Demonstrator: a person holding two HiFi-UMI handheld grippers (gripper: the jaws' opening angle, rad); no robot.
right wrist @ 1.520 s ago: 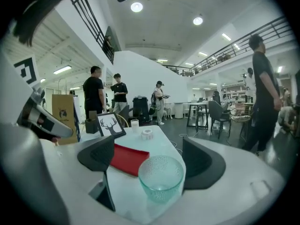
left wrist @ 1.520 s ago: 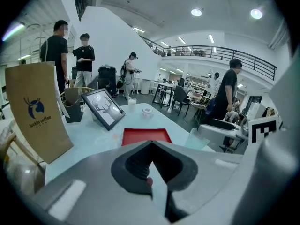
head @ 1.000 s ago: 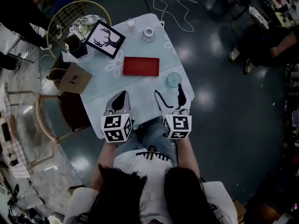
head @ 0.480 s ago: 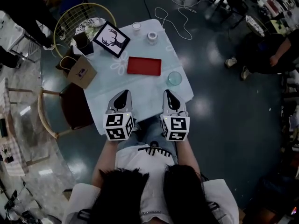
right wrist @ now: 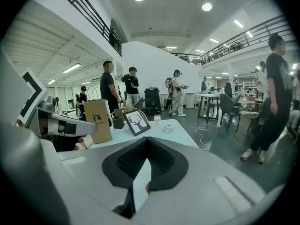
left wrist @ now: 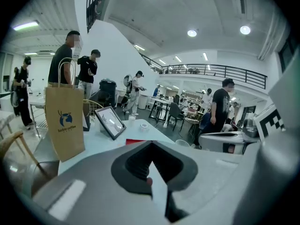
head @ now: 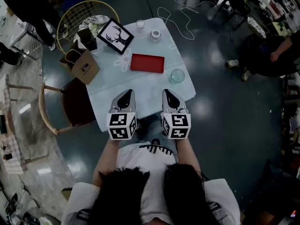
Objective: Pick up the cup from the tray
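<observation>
The clear cup [head: 177, 75] stands on the pale table [head: 140, 86], just right of the empty red tray [head: 147, 63], not on it. My right gripper [head: 167, 93] hovers over the table's near edge, short of the cup and to its left, shut with nothing between its jaws. Beside it my left gripper [head: 126, 93] is shut and empty too. In the left gripper view the closed jaws of the left gripper [left wrist: 151, 146] hide most of the tray [left wrist: 133, 141]; the cup's rim [left wrist: 183, 143] peeks out. The right gripper [right wrist: 147, 142] view hides the cup.
At the table's far left stand a brown paper bag [head: 83, 65], a framed deer picture [head: 114, 36] and a dark holder [head: 88, 38]. A small jar [head: 140, 24] and tape roll [head: 155, 33] sit at the back. A wooden chair [head: 65, 109] stands left; people stand around.
The right gripper's jaws, open near the cup a second ago, have shut on nothing. Both grippers drew back toward the table's near edge. Cup and tray stayed put.
</observation>
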